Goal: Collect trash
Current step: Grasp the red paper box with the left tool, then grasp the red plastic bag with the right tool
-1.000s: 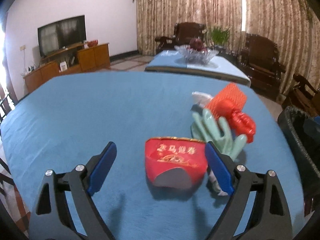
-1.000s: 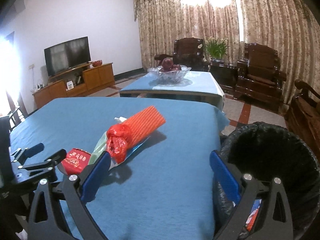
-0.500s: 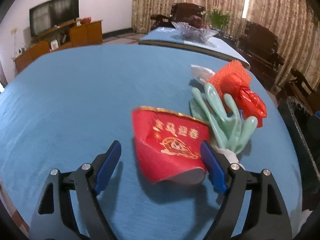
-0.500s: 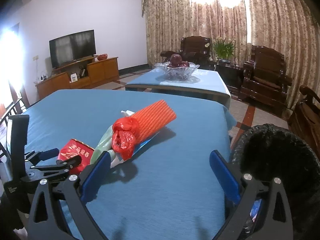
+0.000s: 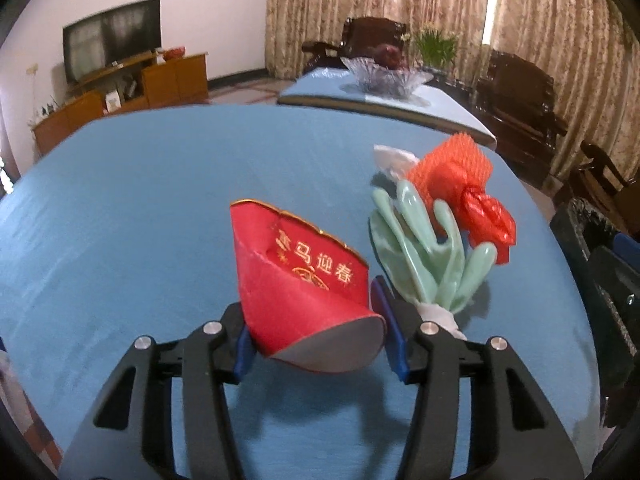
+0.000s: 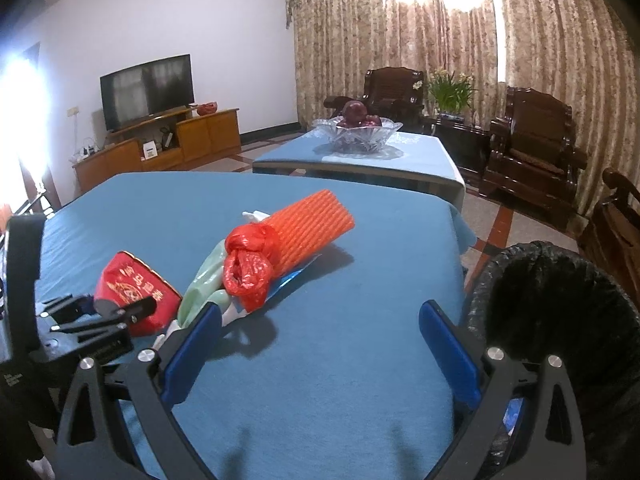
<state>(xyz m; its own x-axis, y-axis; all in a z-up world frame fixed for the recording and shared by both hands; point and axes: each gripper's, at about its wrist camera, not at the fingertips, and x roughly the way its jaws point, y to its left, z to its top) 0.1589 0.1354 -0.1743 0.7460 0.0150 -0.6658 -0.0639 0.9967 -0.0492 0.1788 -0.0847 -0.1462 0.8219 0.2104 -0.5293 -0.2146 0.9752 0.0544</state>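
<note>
**Left gripper clamps the red box**

So we've got the left gripper [image 5: 316, 334] with its jaws just closing in, and the blue pads now press both sides of the red box [image 5: 300, 276] on the near part of the blue table [image 5: 132, 216]. Right beside it, on the right, lie a green glove [image 5: 424, 256] and an orange net [image 5: 452, 168] with a red bag [image 5: 486, 220]. Our right gripper [image 6: 320, 352] hangs wide, nothing in it, next to the black bin [image 6: 560, 304] at the table's right edge.
</note>
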